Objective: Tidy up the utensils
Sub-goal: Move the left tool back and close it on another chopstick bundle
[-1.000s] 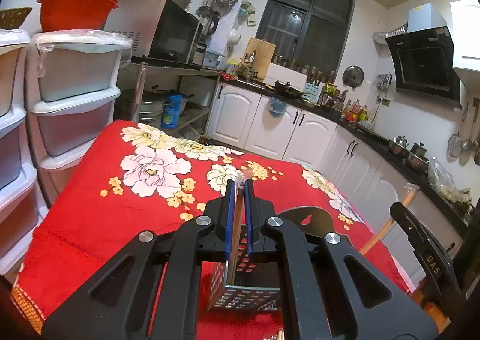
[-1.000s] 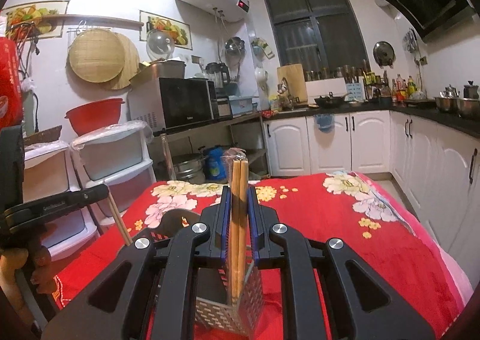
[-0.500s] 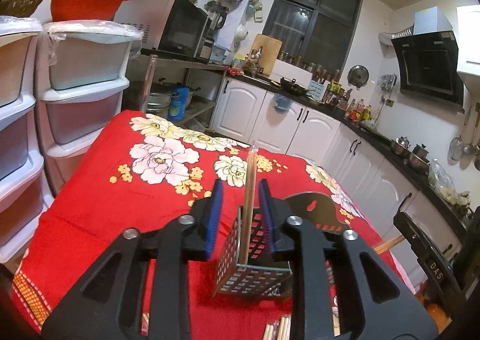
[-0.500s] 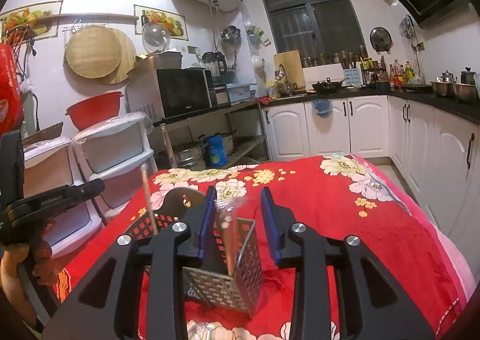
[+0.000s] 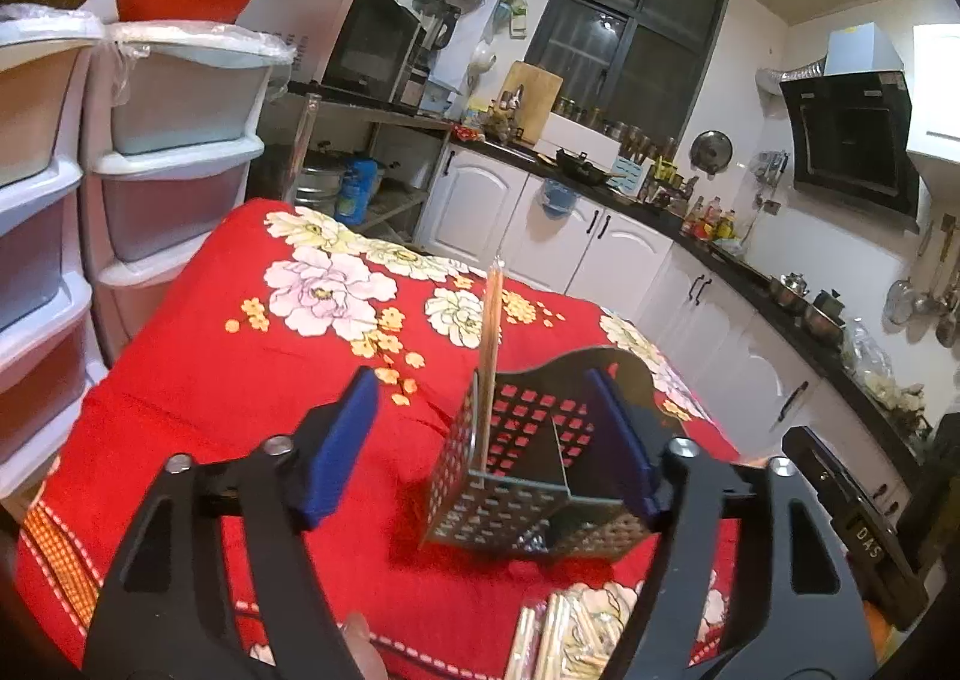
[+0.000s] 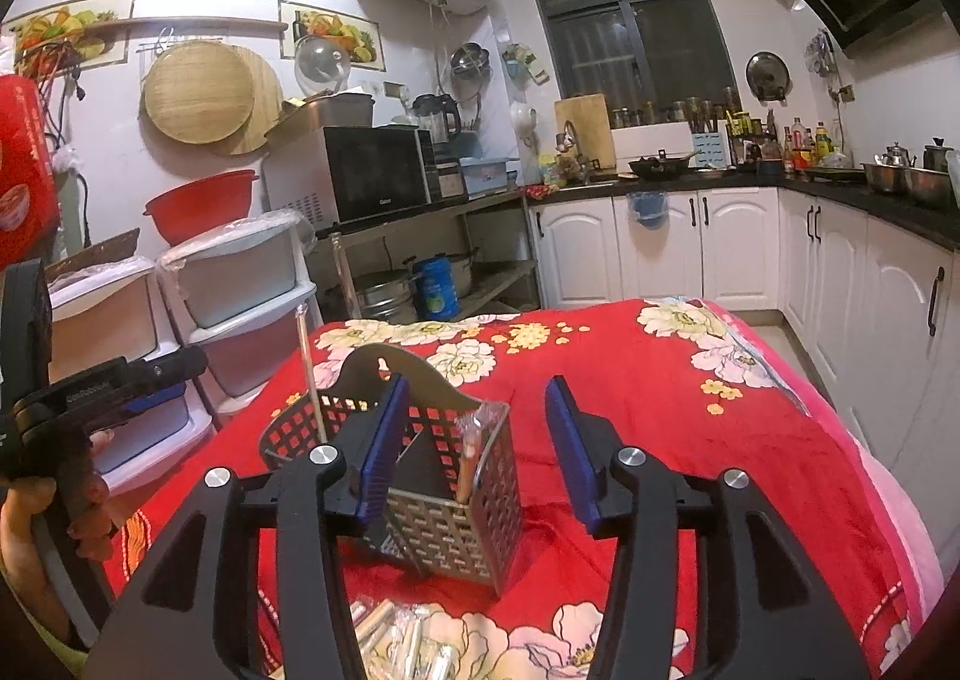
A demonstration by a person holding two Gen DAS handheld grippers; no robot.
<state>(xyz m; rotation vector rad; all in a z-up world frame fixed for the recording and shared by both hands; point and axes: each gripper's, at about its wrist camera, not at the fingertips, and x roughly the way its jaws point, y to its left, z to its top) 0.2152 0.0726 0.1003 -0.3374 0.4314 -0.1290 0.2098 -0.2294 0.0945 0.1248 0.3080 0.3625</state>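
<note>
Left hand-held gripper (image 5: 483, 461): released, blue pads wide apart, nothing between them. It sits at lower centre of the left wrist view, with the caddy (image 5: 528, 470) showing in the gap between the pads.

Right hand-held gripper (image 6: 477, 455): released, empty. Its left pad overlaps the caddy (image 6: 432, 476) in the right wrist view; contact cannot be told.

Caddy: perforated metal, divided, upright on the red floral cloth (image 5: 198, 386) over the counter, centre of both views.

Chopsticks (image 5: 489, 356): stand upright in the caddy's left compartment. A second wrapped pair (image 6: 469, 458) stands in the near-right compartment.

Loose wrapped chopsticks (image 5: 570, 644) lie on the cloth at bottom centre, near the caddy.
</note>
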